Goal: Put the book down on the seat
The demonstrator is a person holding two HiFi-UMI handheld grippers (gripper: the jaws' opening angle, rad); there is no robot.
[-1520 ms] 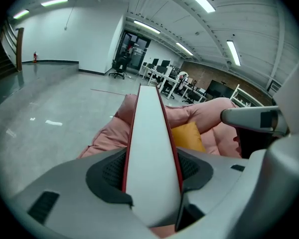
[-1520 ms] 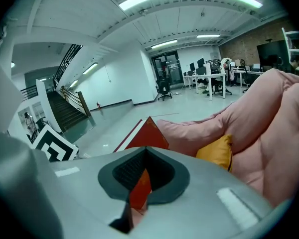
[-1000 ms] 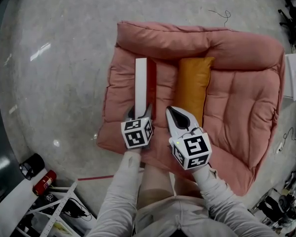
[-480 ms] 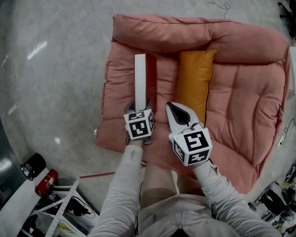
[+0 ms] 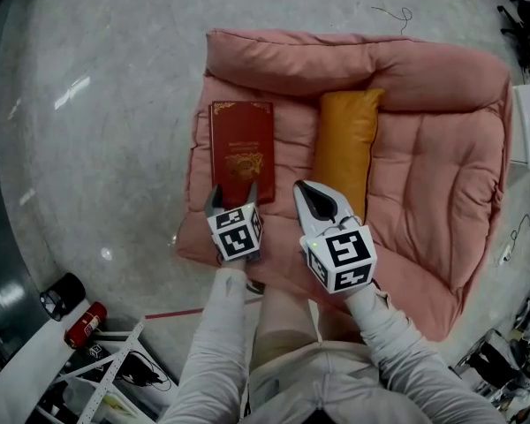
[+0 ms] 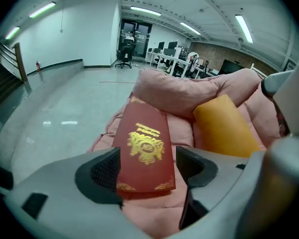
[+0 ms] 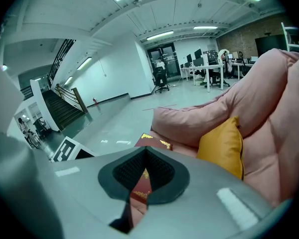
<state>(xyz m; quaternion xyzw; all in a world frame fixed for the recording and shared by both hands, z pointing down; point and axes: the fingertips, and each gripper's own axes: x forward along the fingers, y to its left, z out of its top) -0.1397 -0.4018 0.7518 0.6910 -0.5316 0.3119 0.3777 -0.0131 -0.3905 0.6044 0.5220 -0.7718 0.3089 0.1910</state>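
A dark red book (image 5: 242, 147) with gold ornament lies flat, cover up, on the left part of the pink seat cushion (image 5: 433, 193). My left gripper (image 5: 233, 193) is at the book's near end with its jaws opening. The book's (image 6: 143, 148) near edge sits between the pads (image 6: 105, 169) and neither pad presses on it. My right gripper (image 5: 306, 190) hovers just right of the book, beside the orange pillow (image 5: 346, 144), shut with nothing in it. In the right gripper view the closed jaws (image 7: 145, 152) hide most of the book (image 7: 154, 142).
The seat lies on a polished grey floor (image 5: 115, 148). A red canister (image 5: 79, 323), a black object (image 5: 57, 296) and a metal frame (image 5: 106, 369) stand at the lower left. A red line (image 5: 172, 313) marks the floor near the seat's front edge.
The book stood on its edge in the left gripper; now it lies flat on the seat. The left jaws have spread apart and let go of it.
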